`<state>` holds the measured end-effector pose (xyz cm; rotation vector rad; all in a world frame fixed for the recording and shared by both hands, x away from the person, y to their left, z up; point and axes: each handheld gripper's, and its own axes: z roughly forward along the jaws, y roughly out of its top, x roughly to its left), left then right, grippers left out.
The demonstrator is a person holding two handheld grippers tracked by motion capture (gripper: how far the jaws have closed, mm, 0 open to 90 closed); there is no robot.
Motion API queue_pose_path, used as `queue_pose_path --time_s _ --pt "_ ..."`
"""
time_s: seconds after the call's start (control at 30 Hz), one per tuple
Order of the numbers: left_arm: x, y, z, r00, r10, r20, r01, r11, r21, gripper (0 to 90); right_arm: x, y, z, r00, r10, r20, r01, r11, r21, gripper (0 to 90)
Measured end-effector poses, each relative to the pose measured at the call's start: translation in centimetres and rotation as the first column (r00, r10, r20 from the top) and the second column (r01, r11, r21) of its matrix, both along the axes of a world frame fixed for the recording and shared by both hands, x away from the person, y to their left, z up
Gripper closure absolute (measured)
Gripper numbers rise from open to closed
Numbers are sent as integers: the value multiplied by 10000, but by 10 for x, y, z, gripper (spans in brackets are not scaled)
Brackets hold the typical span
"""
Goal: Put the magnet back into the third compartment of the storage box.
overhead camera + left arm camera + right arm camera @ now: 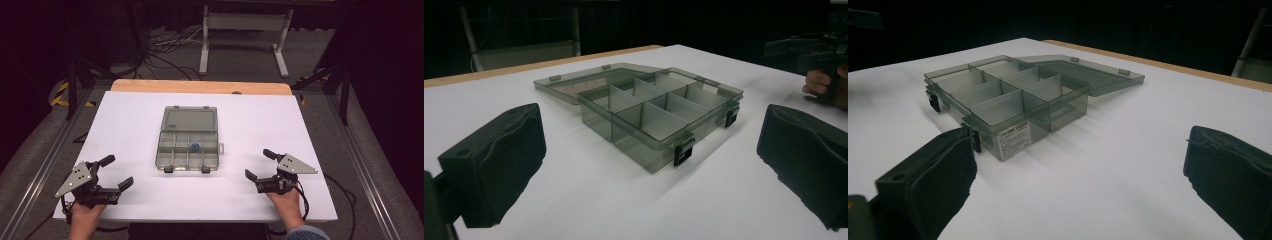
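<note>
Currently, scene: a white worktop [250,130] with a bare wooden strip along its far edge, dark floor and cables beyond.
Box: a smoky see-through plastic organizer box [188,147] sits flat near the middle of the worktop, between the two grippers and well apart from both.
Lid: the lid [190,119] is swung fully open and lies flat on the worktop on the far side of the box, joined to it by its hinges.
Compartments: thin dividers split the tray into several cells; from the high view a small blue round thing [195,146] lies in one cell in the right half, toward the middle row. What it is cannot be told.
Latches: two dark latches [168,169] hang at the near edge of the box, facing the person.
Label: a white printed sticker [1013,139] is on the box's side wall in the right gripper view; its text is too small to read.
Left gripper: the left gripper [113,172] is held in the person's left hand [86,214] at the near left corner of the worktop, jaws spread wide with nothing between them.
Right gripper: the right gripper [259,164] is held in the right hand [286,199] at the near right, jaws likewise spread and empty, pointing toward the box.
</note>
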<state>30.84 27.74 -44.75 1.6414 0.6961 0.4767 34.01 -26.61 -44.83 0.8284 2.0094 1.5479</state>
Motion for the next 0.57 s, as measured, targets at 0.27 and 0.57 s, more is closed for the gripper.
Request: queue_pose_path --time_s 0.27,0.57 --pt "-1 0 1 10000 19 -33 -19 10000 34 1 0 1 0 10000 24 -8 -24 10000 -50 12" --pt "0 -1 1 10000 10 -33 -9 9999 153 2 -1 1 0 10000 42 39 -42 10000 -61 14"
